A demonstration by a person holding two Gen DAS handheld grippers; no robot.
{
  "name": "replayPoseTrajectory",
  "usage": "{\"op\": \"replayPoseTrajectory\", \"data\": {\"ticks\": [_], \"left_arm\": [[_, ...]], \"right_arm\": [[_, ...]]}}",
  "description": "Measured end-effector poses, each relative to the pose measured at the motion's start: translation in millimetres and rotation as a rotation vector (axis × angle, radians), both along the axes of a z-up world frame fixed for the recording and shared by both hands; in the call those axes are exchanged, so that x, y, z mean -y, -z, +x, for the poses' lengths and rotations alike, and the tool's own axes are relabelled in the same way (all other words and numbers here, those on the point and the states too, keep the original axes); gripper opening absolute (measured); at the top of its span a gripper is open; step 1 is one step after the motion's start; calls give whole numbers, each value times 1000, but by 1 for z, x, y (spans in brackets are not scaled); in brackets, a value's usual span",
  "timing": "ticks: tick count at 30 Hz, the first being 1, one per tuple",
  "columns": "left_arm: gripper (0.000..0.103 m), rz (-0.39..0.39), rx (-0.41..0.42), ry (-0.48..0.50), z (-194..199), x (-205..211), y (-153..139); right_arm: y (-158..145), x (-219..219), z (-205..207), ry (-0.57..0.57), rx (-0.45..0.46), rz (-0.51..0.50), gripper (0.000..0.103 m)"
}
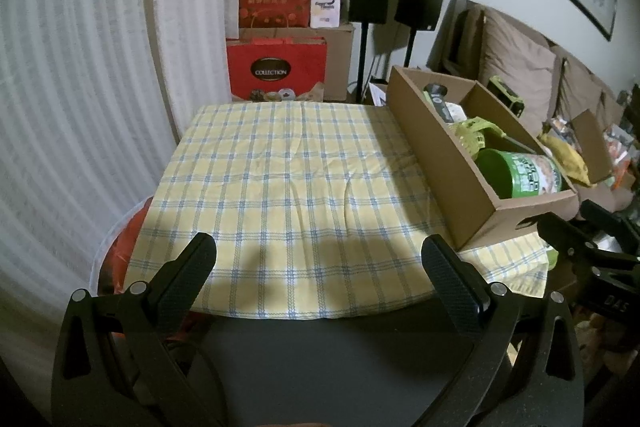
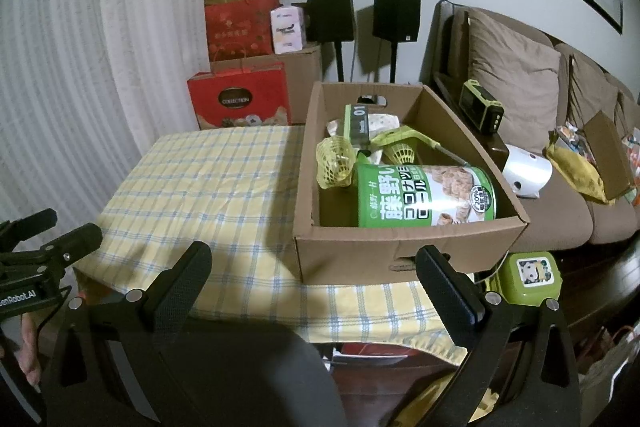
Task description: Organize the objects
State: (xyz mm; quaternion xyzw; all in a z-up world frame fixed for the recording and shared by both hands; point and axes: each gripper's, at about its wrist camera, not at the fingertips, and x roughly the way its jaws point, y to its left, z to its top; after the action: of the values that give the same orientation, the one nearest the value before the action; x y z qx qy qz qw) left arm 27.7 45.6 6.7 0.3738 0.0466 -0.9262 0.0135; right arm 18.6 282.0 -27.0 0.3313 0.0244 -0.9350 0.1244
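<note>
A: Where are my claws?

B: I see the left claw with fingers spread wide and nothing between them, over the near edge of the checked cloth on the worktop. The right claw is spread and bare too.

A: And the things?

B: The box sits just ahead of my right claw, ahead-right of the left. Inside, a green can lies on its side nearest me, yellow mesh balls behind it.
</note>
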Motion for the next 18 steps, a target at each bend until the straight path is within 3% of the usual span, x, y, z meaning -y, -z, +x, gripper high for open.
{"op": "replayPoseTrajectory", "data": {"ticks": [18], "left_arm": [[103,1,2,7,0,-1,-1]], "right_arm": [[0,0,0,0,1,-2,103]]}}
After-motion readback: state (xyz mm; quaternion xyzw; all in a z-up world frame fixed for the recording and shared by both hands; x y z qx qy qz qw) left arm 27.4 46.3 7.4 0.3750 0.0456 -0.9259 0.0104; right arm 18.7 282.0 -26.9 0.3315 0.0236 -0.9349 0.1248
